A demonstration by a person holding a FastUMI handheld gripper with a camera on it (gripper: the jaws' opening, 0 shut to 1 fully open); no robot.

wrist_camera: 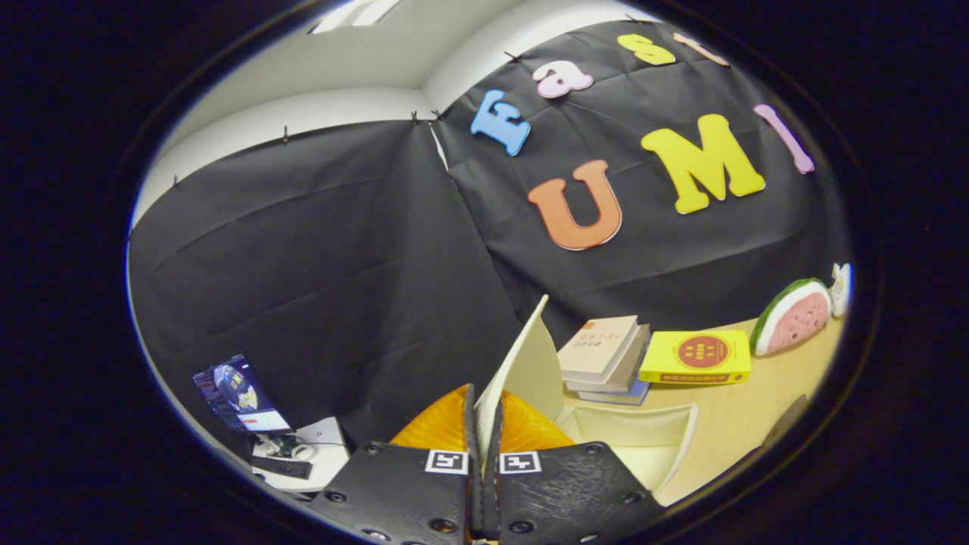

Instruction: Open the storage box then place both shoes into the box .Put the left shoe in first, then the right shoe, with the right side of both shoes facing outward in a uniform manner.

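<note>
- The tongs [484, 454] are closed narrow on the thin cream lid [522, 363] of the storage box [643, 439]; both fingers press the lid edge, one on each side.
- The lid stands almost upright, rising from the fingers toward 12 o'clock, so the box is open or nearly fully open.
- The box body lies just ahead of the fingers toward 2 o'clock, on the wooden tabletop [757, 416]. What shows of its inside has no shoe in it.
- No shoe can be pointed out here, so I judge that neither the left shoe nor the right one is placed yet.
- My judgement: the first step, opening, is in hand or almost done. Left to do: release the lid, put in the left shoe, then the right shoe, right sides outward.
- Beyond the box, toward 1 o'clock, is a stack of books [606, 356], next to it a yellow book [696, 356], and farther toward 3 o'clock a watermelon-slice toy [791, 314].
- At 8 o'clock a screen [238, 393] stands on a lower white surface.
</note>
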